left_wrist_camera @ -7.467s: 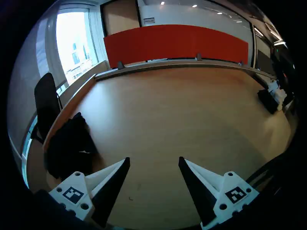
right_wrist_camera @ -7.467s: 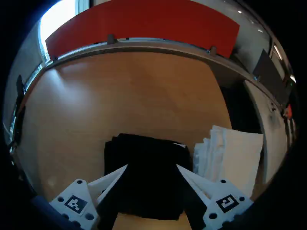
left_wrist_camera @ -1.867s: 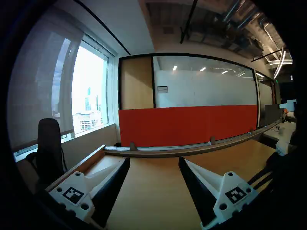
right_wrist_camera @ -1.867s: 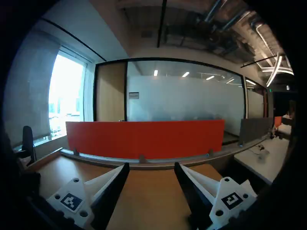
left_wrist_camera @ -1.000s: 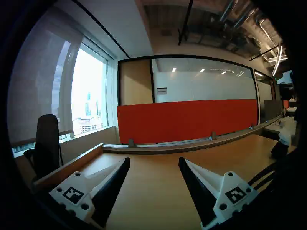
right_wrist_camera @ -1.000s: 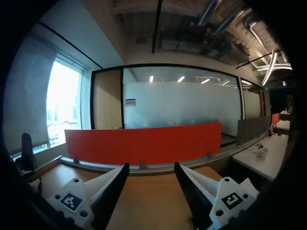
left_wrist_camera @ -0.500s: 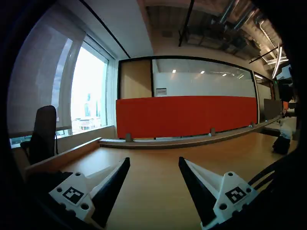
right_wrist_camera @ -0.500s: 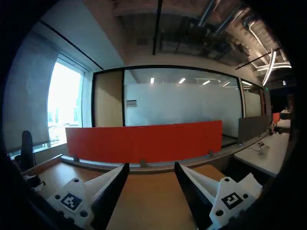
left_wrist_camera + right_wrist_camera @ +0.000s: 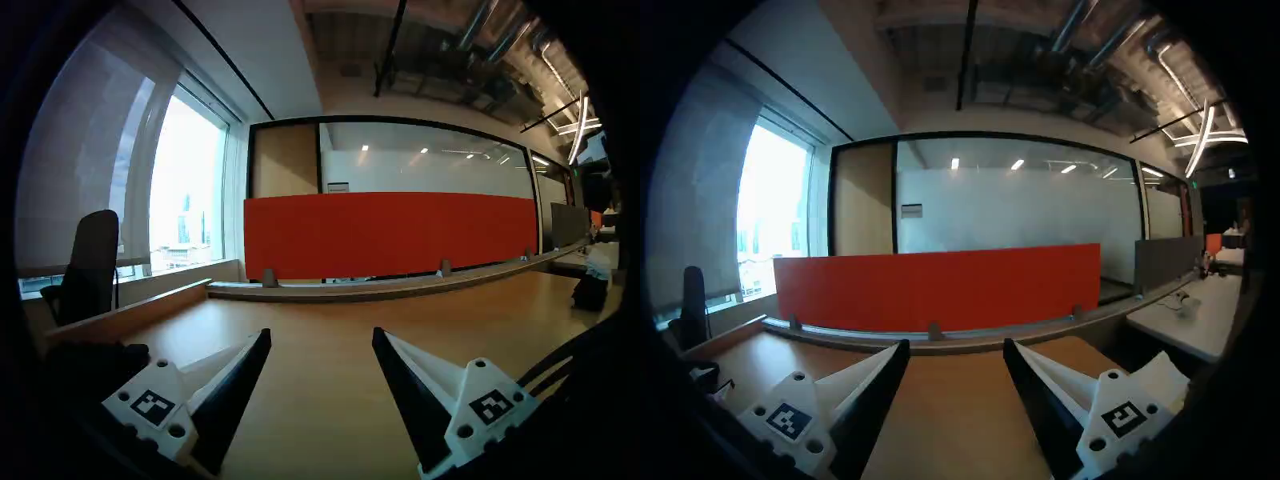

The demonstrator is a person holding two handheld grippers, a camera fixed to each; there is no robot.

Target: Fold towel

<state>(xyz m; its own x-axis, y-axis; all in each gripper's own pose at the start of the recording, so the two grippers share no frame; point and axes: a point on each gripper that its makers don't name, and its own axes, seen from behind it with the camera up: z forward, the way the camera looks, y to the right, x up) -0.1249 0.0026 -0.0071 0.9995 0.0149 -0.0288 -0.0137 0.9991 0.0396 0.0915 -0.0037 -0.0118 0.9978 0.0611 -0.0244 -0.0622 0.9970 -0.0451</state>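
Left gripper view, left to right:
- A black office chair (image 9: 90, 260) stands beyond the table's left edge, with a bright window (image 9: 188, 200) past it.
- A dark towel heap (image 9: 88, 366) lies on the table (image 9: 448, 308) near its left edge, just behind the left-hand finger of the left gripper (image 9: 320, 333). Its detail is lost in shadow.
- The tongs are spread wide and grip nothing, with bare wood between the tips.
- Far right, near the table's right edge, is a small dark block (image 9: 590, 293) with something pale (image 9: 598, 260) behind it. Cannot tell what either is.

Right gripper view, left to right:
- A dark shape (image 9: 702, 374) sits at the table's left edge, too small to identify.
- The right gripper (image 9: 956, 344) also has its tongs spread wide over bare wood, touching no cloth.
- A white towel stack (image 9: 1170, 374) sits at the table's right edge, partly behind the right-hand finger.
- Past it are a white neighbouring desk (image 9: 1192, 320) and a grey screen (image 9: 1164, 268).

Surface: a smooth, pale wood tabletop. A red divider panel (image 9: 388, 232) stands along its far edge on a grey rail.

Room: a frosted glass wall (image 9: 1016, 208) runs behind the divider, with a wood-faced panel to its left. Overhead are exposed pipes (image 9: 1088, 40), with strip lights (image 9: 1200, 144) at upper right.
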